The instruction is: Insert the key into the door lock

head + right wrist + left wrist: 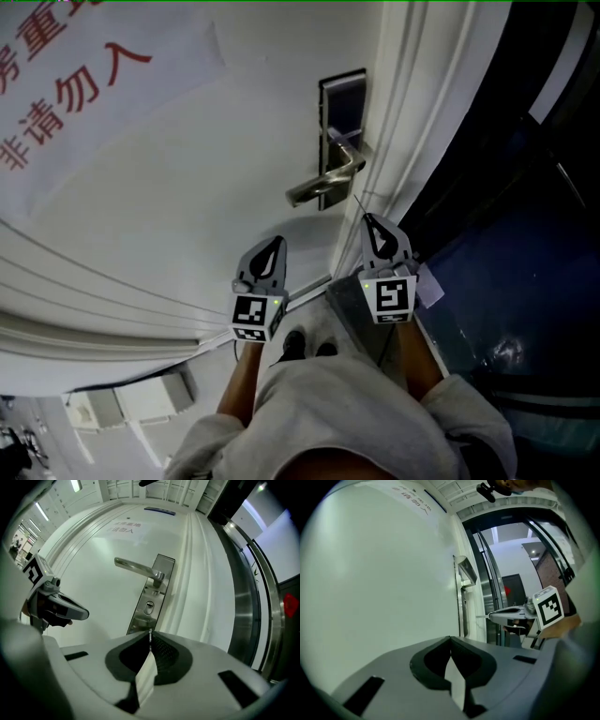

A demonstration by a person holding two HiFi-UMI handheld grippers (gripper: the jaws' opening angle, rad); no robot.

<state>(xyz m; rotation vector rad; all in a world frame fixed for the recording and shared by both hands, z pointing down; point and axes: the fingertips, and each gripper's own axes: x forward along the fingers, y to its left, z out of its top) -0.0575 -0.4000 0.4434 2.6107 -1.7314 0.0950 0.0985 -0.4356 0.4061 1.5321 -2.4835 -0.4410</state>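
Right hand-held gripper (pixel 370 221) — jaws clamped on the key (pixel 149 635), whose thin blade projects from the tips. The key points at the lock plate (pixel 151 597), below its keyhole (pixel 148 605) and not touching the plate. Left hand-held gripper (pixel 451 641) — jaws together, nothing between them. It is level with the right one, away from the lock plate on the side of the handle's (pixel 136 567) free end.

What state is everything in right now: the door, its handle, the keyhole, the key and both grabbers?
door, looks closed.
lever handle, untouched.
keyhole, empty.
key, pinched at the jaw tips, short of the keyhole.
right gripper, shut on the key.
left gripper, shut, empty.
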